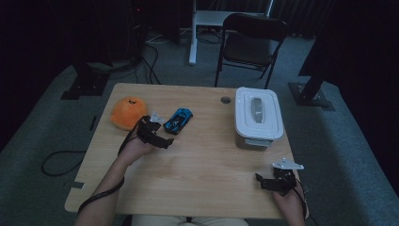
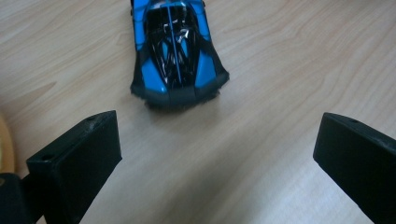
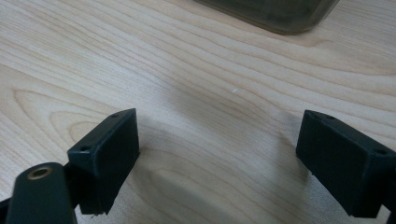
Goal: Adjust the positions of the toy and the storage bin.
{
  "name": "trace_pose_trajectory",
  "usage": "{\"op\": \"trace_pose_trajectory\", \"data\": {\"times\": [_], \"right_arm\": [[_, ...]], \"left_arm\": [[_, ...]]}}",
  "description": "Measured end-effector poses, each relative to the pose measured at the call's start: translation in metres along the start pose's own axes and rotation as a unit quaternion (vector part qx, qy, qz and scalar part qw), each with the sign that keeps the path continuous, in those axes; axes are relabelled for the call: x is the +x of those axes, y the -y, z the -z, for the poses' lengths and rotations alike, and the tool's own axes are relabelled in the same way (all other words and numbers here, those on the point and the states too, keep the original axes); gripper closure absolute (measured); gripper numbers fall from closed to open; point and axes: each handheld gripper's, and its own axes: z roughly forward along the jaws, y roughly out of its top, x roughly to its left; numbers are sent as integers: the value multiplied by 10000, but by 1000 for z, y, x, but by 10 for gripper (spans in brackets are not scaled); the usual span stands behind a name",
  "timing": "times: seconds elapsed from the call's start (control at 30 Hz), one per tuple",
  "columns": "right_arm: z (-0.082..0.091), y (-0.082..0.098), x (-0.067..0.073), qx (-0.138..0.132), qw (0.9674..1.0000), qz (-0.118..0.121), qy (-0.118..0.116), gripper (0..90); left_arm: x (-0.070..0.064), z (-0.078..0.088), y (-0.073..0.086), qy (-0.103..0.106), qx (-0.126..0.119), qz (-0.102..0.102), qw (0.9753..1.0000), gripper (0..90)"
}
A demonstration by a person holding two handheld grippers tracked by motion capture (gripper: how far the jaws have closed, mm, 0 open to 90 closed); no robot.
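Blue toy car (image 1: pixel 178 121) sits on the wooden counter (image 1: pixel 202 160) toward its far left, just right of a soft-looking orange plush (image 1: pixel 128 112) and well apart from the white lidded box (image 1: pixel 258 115) on the right side. The left claw (image 1: pixel 157 134) hovers just short of the car, jaws spread wide; in the left gripper view the car (image 2: pixel 175 51) lies ahead and slightly left of centre between the two black jaws, one end pointing at the camera, with nothing yet touching it. I judge the car to be a small, rigid, light thing with a glossy shell, so it will likely be slippery under hard pads and free to roll on its wheels if nudged from an end. The safest hold looks to be across its two long flanks at mid-body, where the sides run fairly straight, rather than over the tapered end or the sloping roof. Coming down squarely so both jaws meet the sides together should stop it from skating away. The right claw (image 1: pixel 275 181) rests near the counter's near right corner, jaws also wide apart and empty, with the lower edge of the box (image 3: pixel 280 16) showing ahead of it in the right gripper view.
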Motion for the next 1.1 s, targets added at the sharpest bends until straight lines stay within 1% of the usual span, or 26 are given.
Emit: {"op": "trace_pose_trajectory", "data": {"times": [0.03,0.07,0.1,0.13,0.17,0.2,0.23,0.27,0.3,0.33,0.5,0.53,0.57,0.63,0.67,0.7,0.73,0.77,0.83,0.9,0.93,0.97,1.0,1.03,1.07,1.1], "right_arm": [[0,0,0,0,10000,0,0,127],[0,0,0,0,10000,2,0,127],[0,0,0,-1,10000,0,0,128],[0,0,0,-1,10000,0,0,128],[0,0,0,-1,10000,0,0,128],[0,0,0,-1,10000,2,-1,128],[0,0,0,-1,10000,2,-1,128],[0,0,0,0,10000,2,-1,128],[0,0,0,-1,10000,0,0,128],[0,0,0,0,10000,2,-1,128],[0,0,0,-1,10000,2,-1,128],[0,0,0,-1,10000,2,-1,128],[0,0,0,-1,10000,2,-1,128],[0,0,0,0,10000,1,-1,128],[0,0,0,-1,10000,1,-1,128],[0,0,0,-1,10000,-1,-1,128],[0,0,0,-1,10000,0,-1,128],[0,0,0,-1,10000,0,-1,128],[0,0,0,-1,10000,-1,-1,128],[0,0,0,-2,10000,-1,-1,128],[0,0,0,-2,10000,0,-1,128],[0,0,0,-2,10000,-2,-1,128],[0,0,0,-2,10000,-2,-1,128],[0,0,0,-3,10000,1,-1,129],[0,0,0,-2,10000,0,-1,129],[0,0,0,-3,10000,0,-1,130]], "left_arm": [[0,0,0,0,0,0,10000,14],[2,-6,-6,10,65,18,10000,14],[2,-8,-7,-1,52,24,10000,14],[4,-13,-14,-29,115,21,9999,14],[4,-13,-14,-29,115,21,9999,14],[7,-17,-20,-33,98,68,9999,14],[7,-17,-20,-33,98,68,9999,14],[8,-20,-23,-53,106,65,9999,14],[9,-22,-27,-26,131,67,9999,14],[13,-28,-33,-35,186,83,9998,15],[23,-46,-47,4,344,172,9993,15],[23,-46,-47,4,344,172,9993,15],[25,-52,-51,-5,425,188,9989,15],[27,-56,-54,18,440,214,9988,15],[29,-62,-57,-4,513,203,9985,15],[29,-62,-57,-4,513,203,9985,15],[29,-68,-59,-26,615,183,9979,15],[30,-71,-61,-9,664,165,9977,14],[31,-74,-62,-26,702,181,9974,15],[32,-81,-66,-69,803,150,9966,53],[32,-83,-68,-81,843,132,9963,53],[32,-85,-69,-39,897,80,9959,53],[32,-85,-69,-39,897,80,9959,53],[31,-89,-70,-102,948,76,9954,52],[32,-91,-71,-29,988,105,9950,53],[32,-92,-72,-25,1002,135,9949,53]]}}
